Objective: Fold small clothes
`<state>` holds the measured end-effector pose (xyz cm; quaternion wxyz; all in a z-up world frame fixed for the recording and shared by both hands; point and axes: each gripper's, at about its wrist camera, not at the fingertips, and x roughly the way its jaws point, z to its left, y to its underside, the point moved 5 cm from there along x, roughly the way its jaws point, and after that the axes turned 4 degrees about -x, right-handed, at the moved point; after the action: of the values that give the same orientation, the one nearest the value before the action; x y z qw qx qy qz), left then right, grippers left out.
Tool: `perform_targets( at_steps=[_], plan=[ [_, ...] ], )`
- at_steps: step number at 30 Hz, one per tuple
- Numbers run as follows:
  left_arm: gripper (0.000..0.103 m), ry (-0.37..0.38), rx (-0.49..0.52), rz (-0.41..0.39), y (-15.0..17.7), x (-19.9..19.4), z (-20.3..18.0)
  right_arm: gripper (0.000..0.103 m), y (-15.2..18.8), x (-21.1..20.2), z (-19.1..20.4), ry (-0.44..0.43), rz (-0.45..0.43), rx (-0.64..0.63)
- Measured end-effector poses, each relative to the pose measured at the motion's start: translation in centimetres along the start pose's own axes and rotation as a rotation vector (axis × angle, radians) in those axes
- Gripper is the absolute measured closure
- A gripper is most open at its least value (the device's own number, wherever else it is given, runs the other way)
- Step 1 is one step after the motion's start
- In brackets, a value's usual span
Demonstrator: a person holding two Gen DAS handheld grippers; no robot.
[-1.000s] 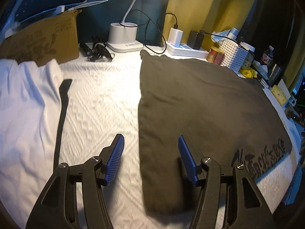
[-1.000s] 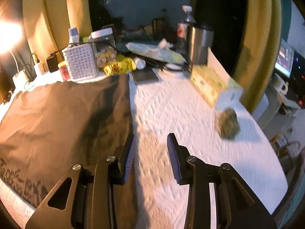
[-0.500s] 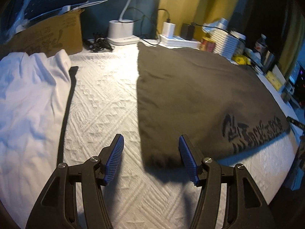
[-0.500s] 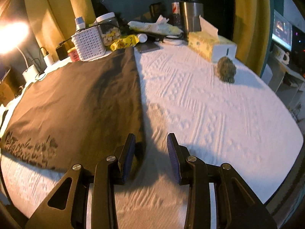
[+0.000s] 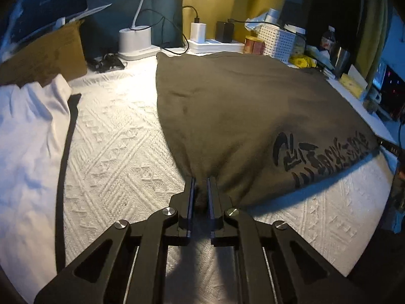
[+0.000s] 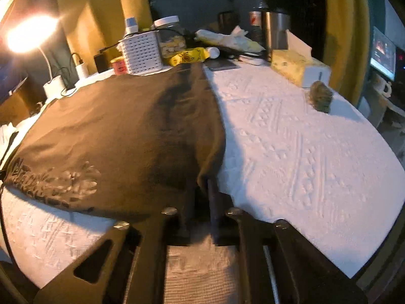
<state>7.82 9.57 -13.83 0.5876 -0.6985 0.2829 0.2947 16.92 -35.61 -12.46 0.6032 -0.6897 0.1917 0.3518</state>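
Left wrist view: left gripper (image 5: 201, 186) is clamped on the near corner of the dark olive printed cloth garment (image 5: 240, 106), which spreads away over the white textured cover (image 5: 114, 136).
Right wrist view: right gripper (image 6: 201, 190) pinches the garment's opposite near corner (image 6: 210, 169); cloth lies ahead, leftward.

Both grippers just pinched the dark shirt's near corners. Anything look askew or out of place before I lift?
Nothing serious. The left gripper and right gripper each pinch a near corner of the dark shirt, which lies flat. Only a white garment sits rumpled at the left, apart from it.
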Motion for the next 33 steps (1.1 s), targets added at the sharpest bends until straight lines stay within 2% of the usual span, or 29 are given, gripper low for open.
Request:
perform_targets(
  at_steps=[7,14,33],
  plan=[
    [0.097,0.025,-0.014,-0.015,0.3,-1.9,-0.3,0.097,-0.9,-1.5,-1.0,0.022,-0.047,-0.005],
    [0.097,0.056,0.004,-0.004,1.2,-3.2,-1.2,0.097,-1.9,-3.2,-0.9,0.066,-0.069,-0.065],
    [0.096,0.083,0.026,0.09,5.9,-4.4,-2.5,0.097,2.3,-4.8,-1.8,0.094,0.004,-0.095]
  ],
)
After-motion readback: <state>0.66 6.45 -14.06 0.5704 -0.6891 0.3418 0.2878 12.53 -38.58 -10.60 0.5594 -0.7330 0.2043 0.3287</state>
